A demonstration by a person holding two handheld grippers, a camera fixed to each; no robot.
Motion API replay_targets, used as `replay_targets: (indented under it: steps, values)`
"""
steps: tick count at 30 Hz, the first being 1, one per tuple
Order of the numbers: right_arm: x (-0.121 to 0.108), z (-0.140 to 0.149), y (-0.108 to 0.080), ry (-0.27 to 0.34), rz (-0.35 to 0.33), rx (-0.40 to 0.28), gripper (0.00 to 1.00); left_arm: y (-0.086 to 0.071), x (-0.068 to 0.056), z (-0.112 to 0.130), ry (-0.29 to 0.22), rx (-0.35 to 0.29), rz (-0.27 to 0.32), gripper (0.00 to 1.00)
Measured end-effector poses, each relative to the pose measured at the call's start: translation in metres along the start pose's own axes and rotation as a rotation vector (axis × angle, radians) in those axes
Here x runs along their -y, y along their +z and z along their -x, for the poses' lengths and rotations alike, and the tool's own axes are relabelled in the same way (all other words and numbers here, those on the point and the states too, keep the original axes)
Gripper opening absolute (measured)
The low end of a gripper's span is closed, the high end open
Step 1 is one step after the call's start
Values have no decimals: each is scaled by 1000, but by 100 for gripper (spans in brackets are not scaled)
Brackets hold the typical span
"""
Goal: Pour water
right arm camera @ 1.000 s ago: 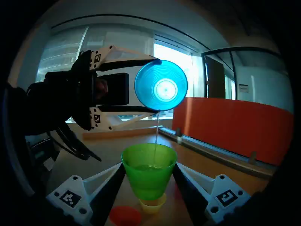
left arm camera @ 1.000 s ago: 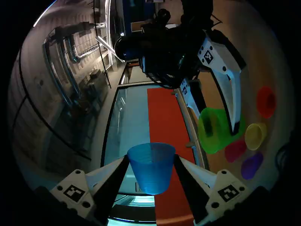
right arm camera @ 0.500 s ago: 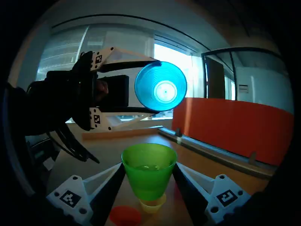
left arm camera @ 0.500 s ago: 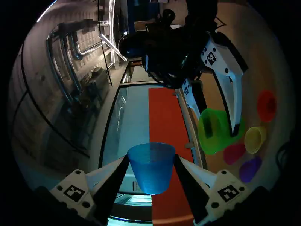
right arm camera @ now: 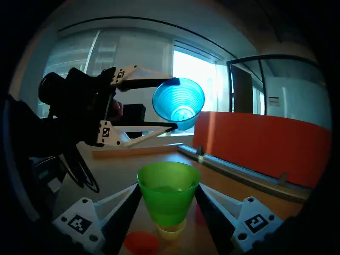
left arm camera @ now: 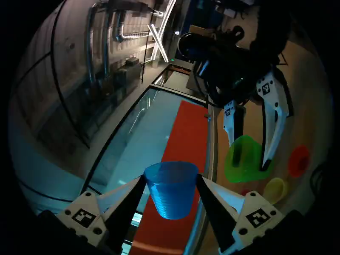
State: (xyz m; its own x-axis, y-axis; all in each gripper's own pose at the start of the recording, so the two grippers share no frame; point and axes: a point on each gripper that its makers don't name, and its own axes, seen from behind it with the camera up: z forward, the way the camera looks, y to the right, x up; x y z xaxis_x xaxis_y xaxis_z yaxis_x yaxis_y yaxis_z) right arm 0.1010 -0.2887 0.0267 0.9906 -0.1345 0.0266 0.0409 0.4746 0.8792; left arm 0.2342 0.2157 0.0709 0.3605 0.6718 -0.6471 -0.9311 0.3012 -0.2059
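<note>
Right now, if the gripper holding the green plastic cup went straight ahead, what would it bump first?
Probably the translucent blue plastic cup in the left gripper, facing the right gripper almost dead ahead; how far is hard to tell.

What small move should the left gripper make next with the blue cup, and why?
Probably turn the blue cup fully upright in the left gripper. In the right gripper view it is tilted, higher than the green cup, its mouth facing the camera, no stream falls from it, and the green cup already holds water.
</note>
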Motion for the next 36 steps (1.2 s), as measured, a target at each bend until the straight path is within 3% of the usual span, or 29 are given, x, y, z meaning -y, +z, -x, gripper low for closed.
replay_targets:
  steps: [9,15,24,27,30,36]
  values:
    - [0,-2,-3,-5,5,-3,88,-7,-3,9,-338,-9,-9,86]
    - [1,-5,-5,-11,8,-8,88,-7,-5,20,-524,3,-19,86]
    - [1,-7,-8,-15,13,-16,88,-11,-11,31,-897,-6,12,86]
    - [1,-11,-8,-15,16,-22,88,-11,-13,33,-991,-2,23,86]
    - [2,-12,-7,-13,16,-27,88,-12,-19,35,-1044,6,42,86]
    - [4,-13,-5,-16,15,-26,88,-12,-31,39,-1078,38,63,86]
